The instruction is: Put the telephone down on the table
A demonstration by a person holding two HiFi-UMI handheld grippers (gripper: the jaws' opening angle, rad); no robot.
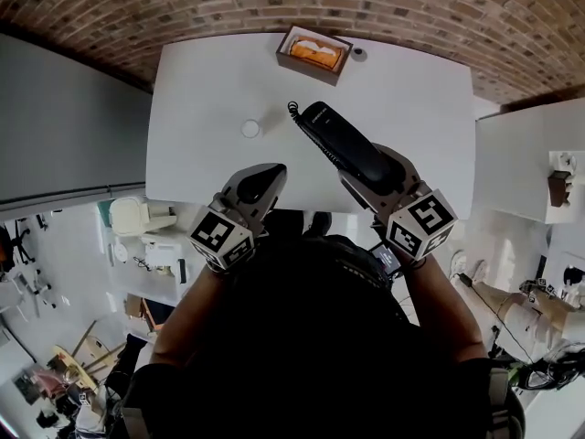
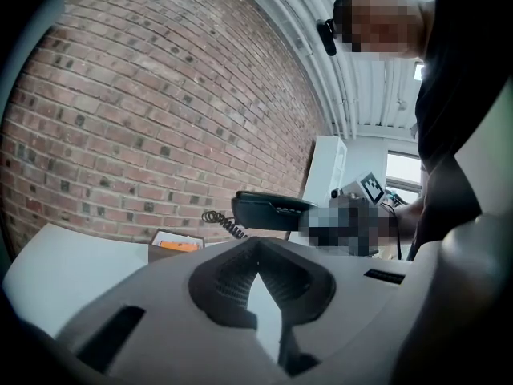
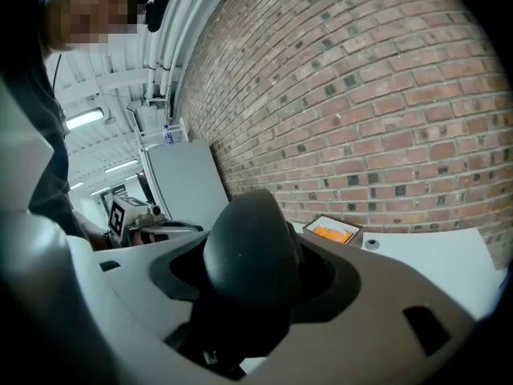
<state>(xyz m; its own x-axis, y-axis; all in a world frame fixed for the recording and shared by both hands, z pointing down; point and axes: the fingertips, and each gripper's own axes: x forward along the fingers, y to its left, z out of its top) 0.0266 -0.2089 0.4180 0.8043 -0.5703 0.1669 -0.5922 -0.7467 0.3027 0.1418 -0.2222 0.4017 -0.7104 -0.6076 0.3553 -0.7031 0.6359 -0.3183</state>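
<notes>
We are pinching the black telephone (image 3: 248, 251) by its near end between the jaws of the right gripper (image 1: 377, 179), keeping it in the air over the white table (image 1: 210, 108). To do this well, we judge, we should be lowering it level onto the bare patch just ahead of the jaws, letting its coiled cord (image 1: 293, 110) settle before loosening, while the left gripper (image 1: 259, 184) is hanging beside it, jaws pressed together on nothing. Farther out, a small round thing (image 1: 250, 128) and an open box (image 1: 313, 53) are sitting near the brick wall (image 2: 120, 135).
</notes>
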